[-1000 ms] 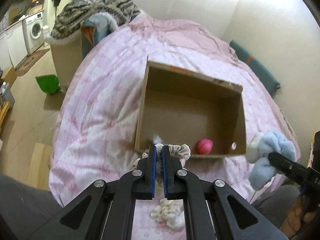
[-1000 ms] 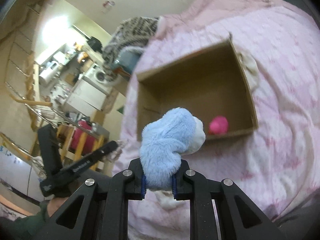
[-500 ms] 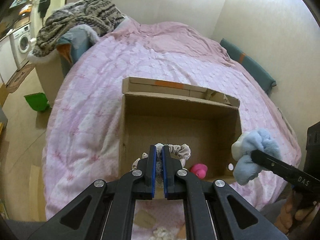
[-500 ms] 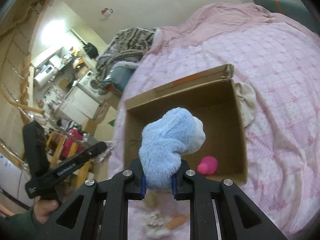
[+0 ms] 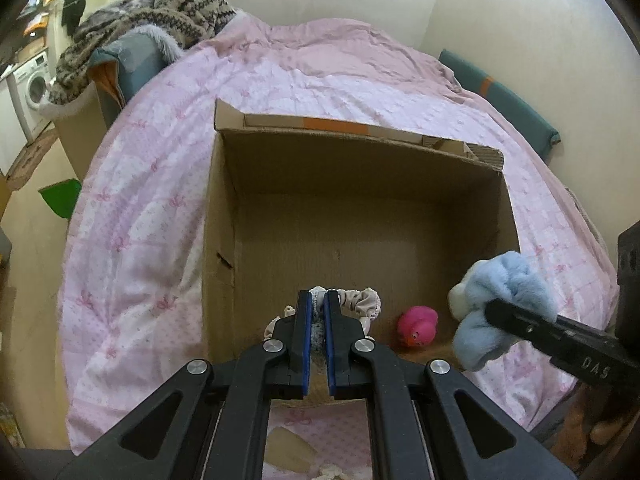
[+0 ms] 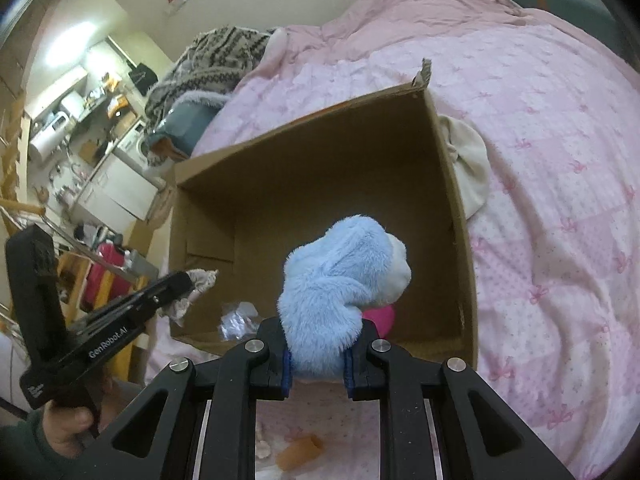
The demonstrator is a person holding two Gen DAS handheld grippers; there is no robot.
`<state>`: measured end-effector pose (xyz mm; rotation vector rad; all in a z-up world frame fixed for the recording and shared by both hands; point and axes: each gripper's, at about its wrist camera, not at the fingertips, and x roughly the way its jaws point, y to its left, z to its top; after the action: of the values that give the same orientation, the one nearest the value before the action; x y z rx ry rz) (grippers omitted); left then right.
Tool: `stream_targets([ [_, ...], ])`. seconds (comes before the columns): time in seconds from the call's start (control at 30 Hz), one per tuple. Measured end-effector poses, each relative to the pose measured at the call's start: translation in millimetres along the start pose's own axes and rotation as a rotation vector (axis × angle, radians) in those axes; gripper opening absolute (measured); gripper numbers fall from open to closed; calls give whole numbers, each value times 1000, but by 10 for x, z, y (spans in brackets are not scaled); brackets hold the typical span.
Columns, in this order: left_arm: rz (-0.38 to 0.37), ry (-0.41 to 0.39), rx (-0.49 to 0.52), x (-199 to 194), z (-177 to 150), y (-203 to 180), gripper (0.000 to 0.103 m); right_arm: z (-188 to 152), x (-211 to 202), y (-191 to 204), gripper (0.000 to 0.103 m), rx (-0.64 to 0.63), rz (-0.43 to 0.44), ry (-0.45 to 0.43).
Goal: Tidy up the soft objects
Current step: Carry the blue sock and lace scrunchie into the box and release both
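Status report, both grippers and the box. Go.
Left gripper shut on scrunchie; right gripper shut on blue plush. Both over open box. Pink duck inside, nothing blocking.

Beyond and beneath both claws: pink bedspread point(image 5: 304, 80) with bow print, rumpled toward the far wall. Far left of the left claw, a striped knit blanket point(image 5: 160, 8) heaped over a teal cushion point(image 5: 132, 56). Further left, a washing machine point(image 5: 34, 84); lower down, a green object point(image 5: 60, 200) on the floor. Far right, a teal bolster point(image 5: 500, 96) along the wall. Left of the right claw, a cluttered kitchen counter point(image 6: 80, 108).
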<state>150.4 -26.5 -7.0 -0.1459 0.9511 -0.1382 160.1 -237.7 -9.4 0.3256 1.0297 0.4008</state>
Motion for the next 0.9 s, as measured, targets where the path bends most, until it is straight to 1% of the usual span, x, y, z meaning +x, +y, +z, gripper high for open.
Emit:
stream_targets([
  [0.17, -23, 29, -2, 80, -10, -20, 5, -25, 117, 45, 21, -27, -11, 39],
  [0.3, -33, 48, -3, 138, -40, -37, 5, -52, 133, 68, 21, -47, -30, 46],
  [0.53, -35, 39, 21, 122, -70, -99, 5, -54, 147, 134, 21, -78, -40, 44],
  [0.73, -40, 40, 14, 119, -76, -105, 6, -54, 158, 135, 23, -84, -32, 40],
  [0.9, -35, 45, 19, 125, -87, -118, 6, -44, 155, 135, 26, -82, -36, 39],
])
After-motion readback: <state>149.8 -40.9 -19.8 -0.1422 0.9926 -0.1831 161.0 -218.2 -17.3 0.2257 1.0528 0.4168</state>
